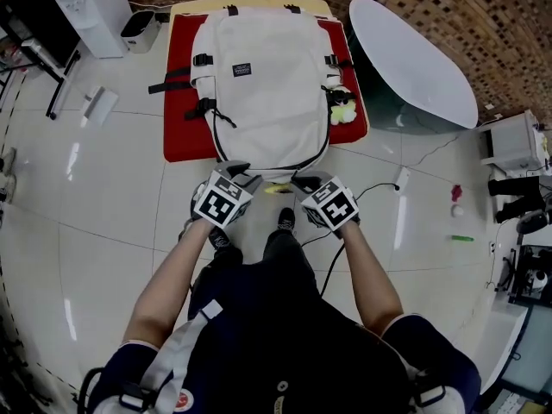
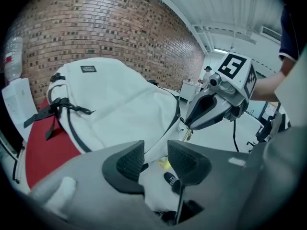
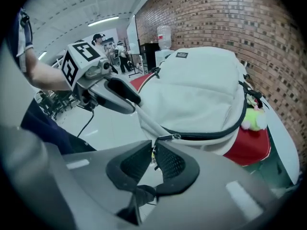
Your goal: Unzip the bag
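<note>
A white backpack (image 1: 263, 84) lies flat on a red mat (image 1: 181, 119) on the tiled floor, its near end towards me. A dark zip (image 3: 216, 134) runs round that end. My right gripper (image 3: 152, 159) is at the bag's near right corner (image 1: 304, 182), its jaws shut on the zip pull (image 3: 165, 138), which shows gold under its tips (image 2: 189, 135). My left gripper (image 2: 156, 162) stands open at the near left corner (image 1: 244, 176); white fabric (image 2: 115, 104) lies past its pads, untouched. A small yellow tag (image 1: 276, 188) lies between the two grippers.
A green and white plush toy (image 1: 343, 109) hangs at the bag's right side. A white oval table (image 1: 414, 50) stands to the right and a water dispenser (image 1: 90, 11) at the back left. A cable and power strip (image 1: 401, 178) lie on the floor. My shoe (image 1: 285, 220) is just below the grippers.
</note>
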### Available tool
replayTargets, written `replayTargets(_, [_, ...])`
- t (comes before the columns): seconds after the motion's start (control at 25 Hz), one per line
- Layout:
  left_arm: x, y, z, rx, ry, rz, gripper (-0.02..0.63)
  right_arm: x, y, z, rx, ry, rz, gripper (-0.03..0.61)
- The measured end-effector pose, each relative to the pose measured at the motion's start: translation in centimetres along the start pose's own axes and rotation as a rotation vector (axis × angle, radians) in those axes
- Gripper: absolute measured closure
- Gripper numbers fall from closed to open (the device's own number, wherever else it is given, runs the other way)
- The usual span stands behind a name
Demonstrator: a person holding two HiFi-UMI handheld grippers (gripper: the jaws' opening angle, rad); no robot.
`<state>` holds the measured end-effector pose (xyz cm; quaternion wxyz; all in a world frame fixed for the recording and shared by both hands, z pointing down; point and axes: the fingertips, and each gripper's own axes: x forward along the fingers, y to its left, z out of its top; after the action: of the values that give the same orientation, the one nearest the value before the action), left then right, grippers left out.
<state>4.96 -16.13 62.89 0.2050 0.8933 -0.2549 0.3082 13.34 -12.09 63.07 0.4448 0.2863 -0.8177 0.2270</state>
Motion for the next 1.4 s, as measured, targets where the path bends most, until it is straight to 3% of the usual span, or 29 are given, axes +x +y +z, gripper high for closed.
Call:
replayTargets(0.28, [-4.2, 8.0, -1.9, -0.112, 0.028, 0.198, 0.456, -0.8, -0.6, -0.3, 0.032, -0.039, -0.036, 0.538])
replayTargets(0.44, [-2.5, 7.1, -3.1, -0.166, 0.104, 0.128, 0.457, -1.4, -0.7, -0.3, 0.045, -0.078, -0.004, 0.538])
replayTargets(0.8, [-1.5, 7.0, -2.9, -0.133, 0.104, 0.084, 0.471, -0.7, 0.1, -0.1, 0.087, -0.122, 0.03, 0.538])
replayTargets(1.4, [-1.3, 6.0, -0.7, 0.006, 0.079, -0.136, 0.502, 1.9, 5.3, 4.1, 0.287, -0.13, -0.038, 0.54])
